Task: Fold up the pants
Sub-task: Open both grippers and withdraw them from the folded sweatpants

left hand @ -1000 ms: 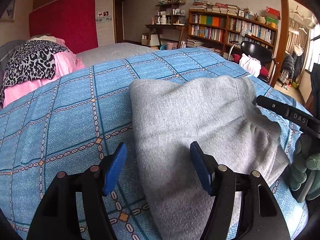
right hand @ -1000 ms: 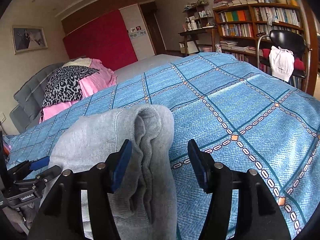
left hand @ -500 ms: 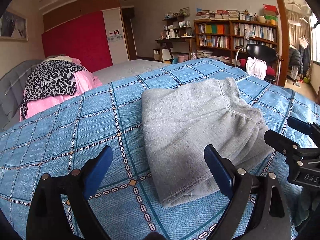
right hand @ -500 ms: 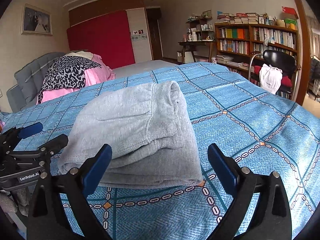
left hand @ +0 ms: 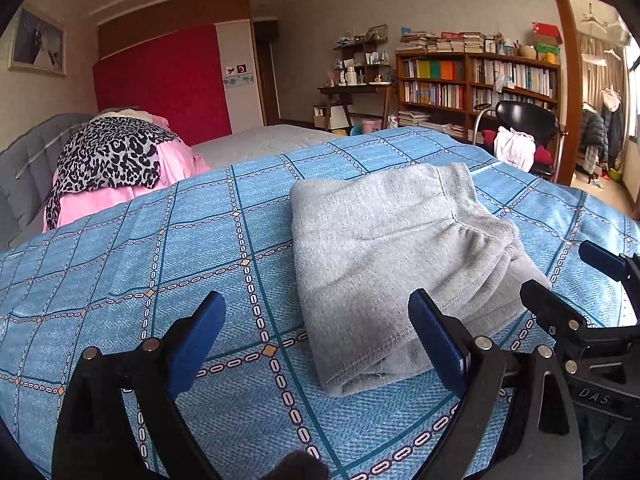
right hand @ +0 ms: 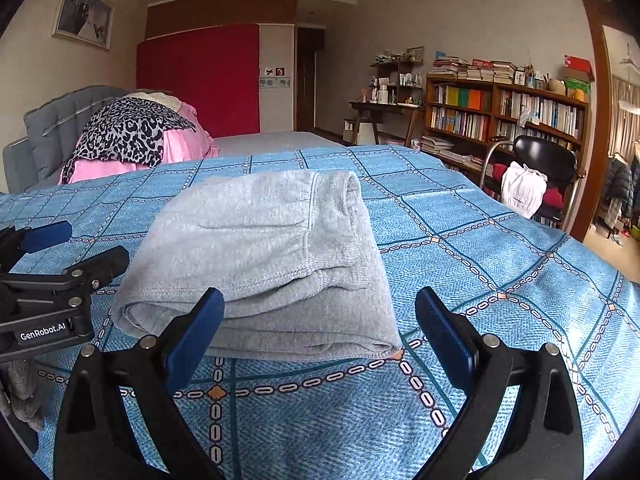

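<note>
The grey sweatpants lie folded into a compact stack on the blue patterned bedspread; they also show in the right wrist view. My left gripper is open and empty, just short of the stack's near left corner. My right gripper is open and empty, just short of the stack's near edge. Each gripper shows in the other's view, the right one at the right edge and the left one at the left edge.
A pink cloth with a leopard-print garment lies at the bed's far left by the grey headboard. A bookshelf, a desk and a black chair stand beyond the bed on the right.
Both grippers have pulled back from the pants towards me and opened wider. The stack now lies free on the bedspread.
</note>
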The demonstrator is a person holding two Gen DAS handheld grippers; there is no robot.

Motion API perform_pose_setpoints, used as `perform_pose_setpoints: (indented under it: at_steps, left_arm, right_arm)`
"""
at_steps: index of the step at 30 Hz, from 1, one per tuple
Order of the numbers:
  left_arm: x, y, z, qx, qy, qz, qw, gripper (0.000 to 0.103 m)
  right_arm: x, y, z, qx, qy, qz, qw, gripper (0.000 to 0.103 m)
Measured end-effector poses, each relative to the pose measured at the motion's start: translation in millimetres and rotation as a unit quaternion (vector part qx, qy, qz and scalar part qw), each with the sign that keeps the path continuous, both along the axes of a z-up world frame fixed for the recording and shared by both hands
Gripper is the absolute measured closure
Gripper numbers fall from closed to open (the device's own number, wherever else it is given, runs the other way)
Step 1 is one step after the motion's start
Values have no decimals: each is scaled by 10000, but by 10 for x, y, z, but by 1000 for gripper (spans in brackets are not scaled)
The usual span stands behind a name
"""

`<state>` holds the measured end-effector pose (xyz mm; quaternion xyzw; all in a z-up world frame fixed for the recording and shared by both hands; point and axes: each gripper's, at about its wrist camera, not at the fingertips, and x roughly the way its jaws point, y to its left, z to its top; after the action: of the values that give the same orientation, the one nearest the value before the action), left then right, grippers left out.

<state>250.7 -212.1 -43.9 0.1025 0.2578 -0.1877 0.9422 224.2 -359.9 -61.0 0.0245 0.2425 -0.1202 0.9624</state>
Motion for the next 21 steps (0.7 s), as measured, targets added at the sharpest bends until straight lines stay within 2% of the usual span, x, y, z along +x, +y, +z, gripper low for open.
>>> perform_pose_setpoints:
  at_steps: [21]
  left_arm:
    - [-46,-54,-27,120,-51,-90,9999,11]
  right_arm:
    - [36,-20,-23,77,76,0,9999,6]
